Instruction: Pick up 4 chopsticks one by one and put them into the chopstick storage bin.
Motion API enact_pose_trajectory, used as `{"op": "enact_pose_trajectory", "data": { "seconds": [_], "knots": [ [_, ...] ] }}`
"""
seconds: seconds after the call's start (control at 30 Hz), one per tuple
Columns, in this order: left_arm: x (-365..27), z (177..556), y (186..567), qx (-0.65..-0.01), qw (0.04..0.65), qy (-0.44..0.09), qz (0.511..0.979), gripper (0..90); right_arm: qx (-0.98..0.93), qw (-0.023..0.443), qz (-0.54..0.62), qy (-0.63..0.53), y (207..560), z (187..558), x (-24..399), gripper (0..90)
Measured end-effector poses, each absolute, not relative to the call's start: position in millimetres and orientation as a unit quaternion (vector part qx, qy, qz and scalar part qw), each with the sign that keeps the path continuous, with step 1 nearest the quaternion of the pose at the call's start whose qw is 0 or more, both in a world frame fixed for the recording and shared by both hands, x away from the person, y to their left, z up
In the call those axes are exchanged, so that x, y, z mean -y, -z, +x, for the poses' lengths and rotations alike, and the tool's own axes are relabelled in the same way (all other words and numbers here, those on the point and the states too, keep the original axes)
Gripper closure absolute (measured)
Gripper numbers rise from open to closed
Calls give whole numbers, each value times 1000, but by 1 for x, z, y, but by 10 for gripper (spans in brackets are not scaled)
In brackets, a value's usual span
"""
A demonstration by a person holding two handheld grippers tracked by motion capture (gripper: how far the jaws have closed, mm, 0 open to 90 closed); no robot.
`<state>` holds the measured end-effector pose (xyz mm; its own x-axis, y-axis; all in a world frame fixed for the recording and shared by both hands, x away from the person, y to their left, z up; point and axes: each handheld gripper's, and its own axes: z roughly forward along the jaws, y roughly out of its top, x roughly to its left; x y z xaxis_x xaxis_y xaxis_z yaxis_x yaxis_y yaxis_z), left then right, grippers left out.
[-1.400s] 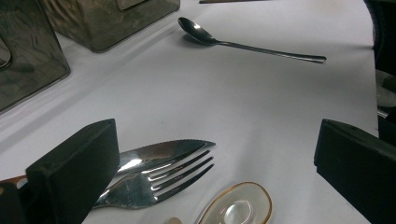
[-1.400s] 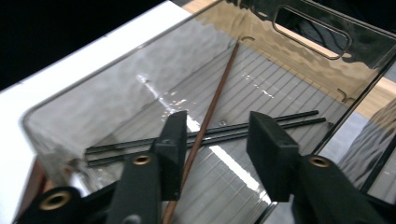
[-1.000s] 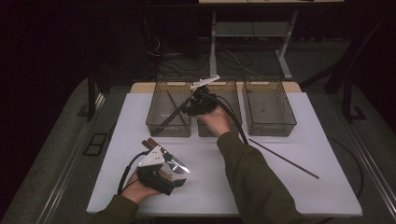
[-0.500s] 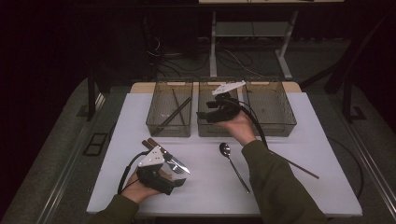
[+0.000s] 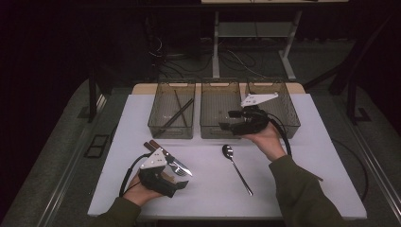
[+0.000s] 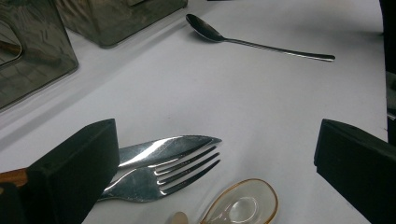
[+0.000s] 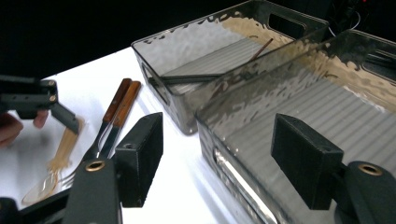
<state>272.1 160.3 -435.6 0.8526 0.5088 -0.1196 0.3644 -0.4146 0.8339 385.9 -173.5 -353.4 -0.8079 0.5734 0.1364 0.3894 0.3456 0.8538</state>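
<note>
Only left gripper view reveals clear spoon (image 6: 240,207) beside fork (image 6: 163,175).

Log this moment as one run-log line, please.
right gripper: open, empty, over middle bin | left gripper: open by fork | spoon: on table

L tool (image 5: 177,174) sits low at 7 o'clock, hand wrapped round its body, jaws wide apart, nothing gripped. R tool (image 5: 226,121) held up near 1 o'clock, forearm stretched fwd, jaws pointing toward 9 o'clock, just been opening, empty.
</note>
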Motion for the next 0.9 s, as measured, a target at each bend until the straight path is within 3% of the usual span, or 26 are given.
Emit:
{"op": "enact_pose_trajectory", "data": {
  "seconds": [0.37, 0.9],
  "knots": [
    [-160, 272, 436, -261, 474, -76, 837, 0, -816, 94, 303, -484, 368, 362, 210, 254],
    [-160, 271, 435, -257, 475, -76, 838, 0, -826, 93, 301, -467, 388, 331, 256, 244]
  ]
}}
